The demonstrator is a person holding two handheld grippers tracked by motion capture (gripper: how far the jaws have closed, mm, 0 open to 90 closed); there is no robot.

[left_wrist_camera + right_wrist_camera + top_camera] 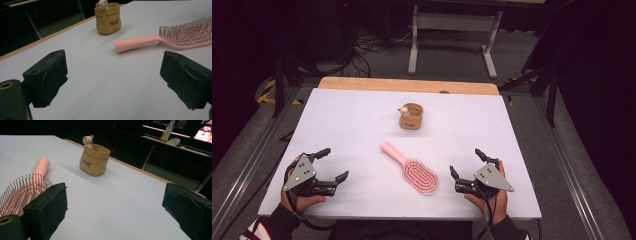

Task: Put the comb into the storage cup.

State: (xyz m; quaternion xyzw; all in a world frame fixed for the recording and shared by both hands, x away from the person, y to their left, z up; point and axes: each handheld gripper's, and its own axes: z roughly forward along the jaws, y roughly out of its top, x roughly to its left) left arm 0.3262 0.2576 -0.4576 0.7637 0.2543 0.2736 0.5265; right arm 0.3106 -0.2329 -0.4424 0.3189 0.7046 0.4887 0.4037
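High view puts the pink hairbrush [412, 169] flat on the white counter [352, 120], bristles up, lying between your two hands near the front edge. Its handle points away from you and to the left; its oval head sits nearer your right side. Your left hand-held gripper [334, 165] rests at the front left with its jaws spread wide and nothing between them, well apart from the brush handle. Your right hand-held gripper [466, 165] sits at the front right, jaws likewise spread and empty, with the brush head just beside its nearer jaw but not touching it.

From the left gripper view the hairbrush [162, 37] lies ahead and toward the right jaw, handle end pointing inward. From the right gripper view the bristled head [22, 192] lies beside and partly behind the left jaw. Farther back, near the counter's middle, stands a small tan pouch [411, 116] with a little bear figure [403, 110] at its rim.
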